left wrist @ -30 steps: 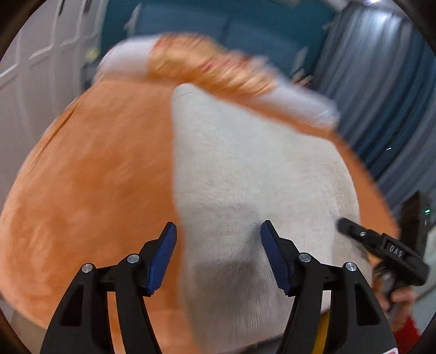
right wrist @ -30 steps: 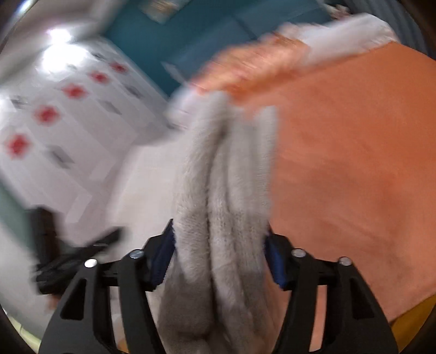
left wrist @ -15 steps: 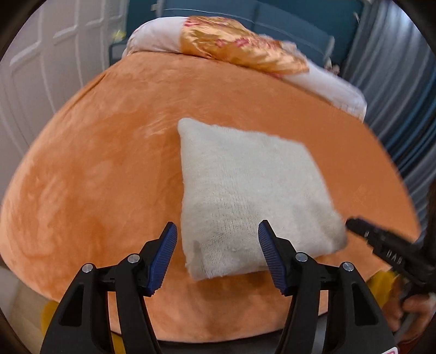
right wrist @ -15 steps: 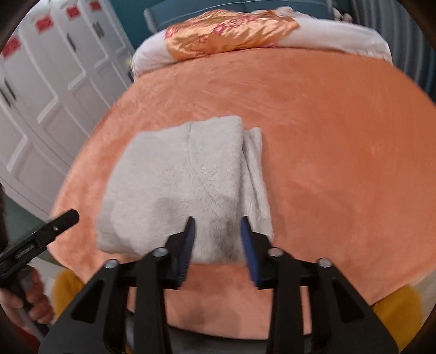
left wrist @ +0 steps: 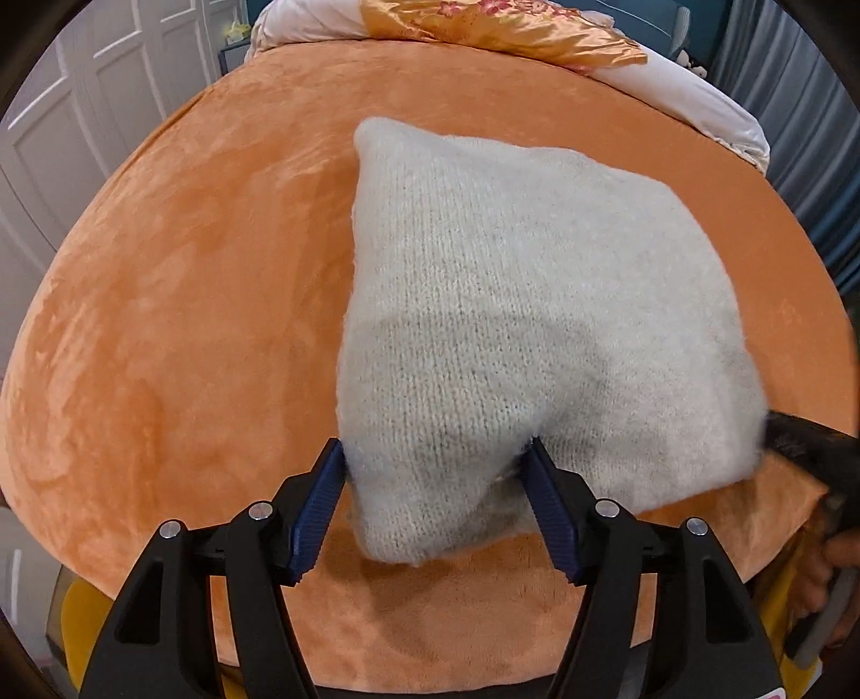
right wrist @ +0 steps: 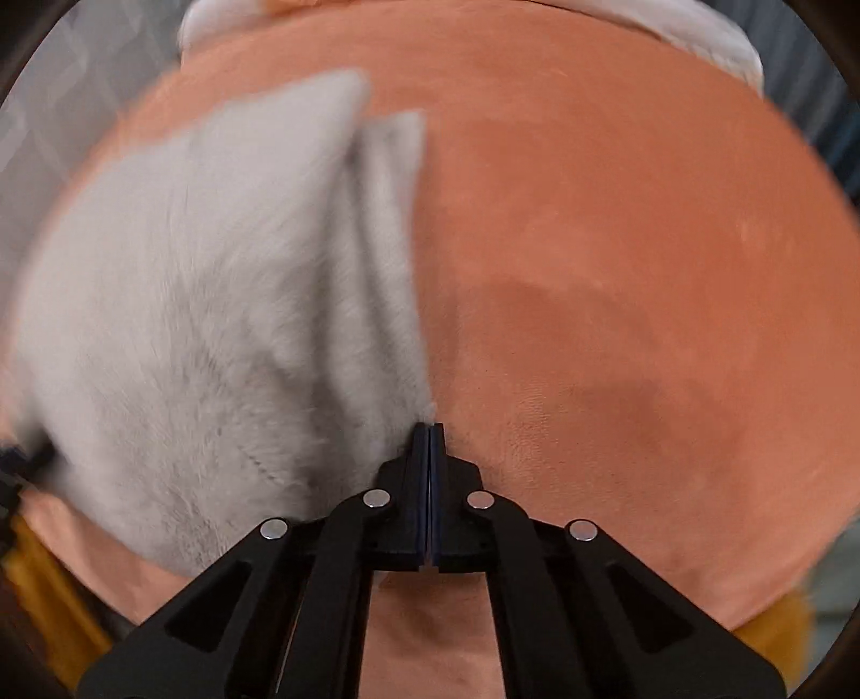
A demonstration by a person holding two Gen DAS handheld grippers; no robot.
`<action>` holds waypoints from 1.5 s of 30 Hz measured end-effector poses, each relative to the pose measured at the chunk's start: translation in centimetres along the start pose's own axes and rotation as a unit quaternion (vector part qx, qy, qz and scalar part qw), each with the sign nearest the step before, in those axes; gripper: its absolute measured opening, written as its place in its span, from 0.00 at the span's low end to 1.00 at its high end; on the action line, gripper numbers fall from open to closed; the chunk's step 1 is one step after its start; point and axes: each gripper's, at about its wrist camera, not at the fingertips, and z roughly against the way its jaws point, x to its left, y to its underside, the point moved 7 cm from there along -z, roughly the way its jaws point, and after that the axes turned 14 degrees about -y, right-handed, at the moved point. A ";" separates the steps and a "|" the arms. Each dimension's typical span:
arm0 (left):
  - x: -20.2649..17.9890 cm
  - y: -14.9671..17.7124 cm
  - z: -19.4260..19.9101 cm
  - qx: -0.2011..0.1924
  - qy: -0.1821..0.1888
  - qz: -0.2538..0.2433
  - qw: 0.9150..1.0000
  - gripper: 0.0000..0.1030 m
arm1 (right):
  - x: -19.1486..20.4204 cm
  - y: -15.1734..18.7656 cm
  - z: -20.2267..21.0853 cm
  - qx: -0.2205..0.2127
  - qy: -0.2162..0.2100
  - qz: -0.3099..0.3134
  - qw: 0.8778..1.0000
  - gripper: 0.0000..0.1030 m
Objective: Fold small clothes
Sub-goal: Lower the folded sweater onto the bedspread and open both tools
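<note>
A folded, fluffy white knit sweater [left wrist: 527, 301] lies flat on the orange plush bed cover [left wrist: 188, 322]. My left gripper [left wrist: 432, 462] points steeply down over the sweater's near left corner. That corner bulges up between the blue pads [left wrist: 317, 505], and the jaws are opening. In the right wrist view the sweater [right wrist: 204, 301] is blurred. My right gripper [right wrist: 430, 430] is shut, its tips at the sweater's near right edge with nothing visibly between the pads. Its dark tip [left wrist: 779, 435] shows at the sweater's right corner in the left wrist view.
A gold floral pillow [left wrist: 500, 27] and a white pillow [left wrist: 693, 91] lie at the far end of the bed. White panelled doors [left wrist: 80, 107] stand on the left and grey curtains [left wrist: 795, 123] on the right. A hand [left wrist: 828, 580] shows at the right edge.
The sweater went from hanging in the right jaws to lying flat on the bed. Both grippers sank close to it. The right jaws closed fully; the left now straddles the near left corner.
</note>
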 end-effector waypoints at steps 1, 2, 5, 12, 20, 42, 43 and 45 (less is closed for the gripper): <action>0.1 -0.1 0.2 0.000 0.003 0.005 1.000 0.64 | 0.0 -0.2 1.1 -0.018 -0.007 -0.007 1.000 0.00; 0.2 -0.1 0.2 0.000 0.006 0.009 1.000 0.64 | 0.6 -0.6 2.8 -0.041 -0.025 -0.006 0.999 0.00; 0.3 -0.2 0.2 0.006 0.010 0.018 1.000 0.64 | 3.0 -1.1 5.6 -0.060 -0.078 0.015 0.995 0.04; 0.5 -0.4 1.1 0.003 0.010 0.040 0.999 0.64 | 4.9 -0.1 1.1 0.016 -0.078 0.061 0.995 0.28; -0.3 -0.8 0.9 -0.005 -0.008 0.010 1.000 0.64 | 5.2 -1.9 4.7 -0.050 -0.054 0.070 0.995 0.11; -1.3 0.0 -0.3 0.005 -0.058 -0.017 0.998 0.68 | 4.6 1.4 1.8 0.009 -0.029 0.066 0.997 0.15; -1.2 0.1 -0.2 0.005 -0.057 -0.016 0.998 0.68 | 4.7 1.1 2.7 0.001 -0.034 0.058 0.998 0.15; -1.0 0.4 0.0 0.008 -0.052 -0.009 0.999 0.68 | 5.1 0.8 4.7 -0.019 -0.042 0.057 0.997 0.17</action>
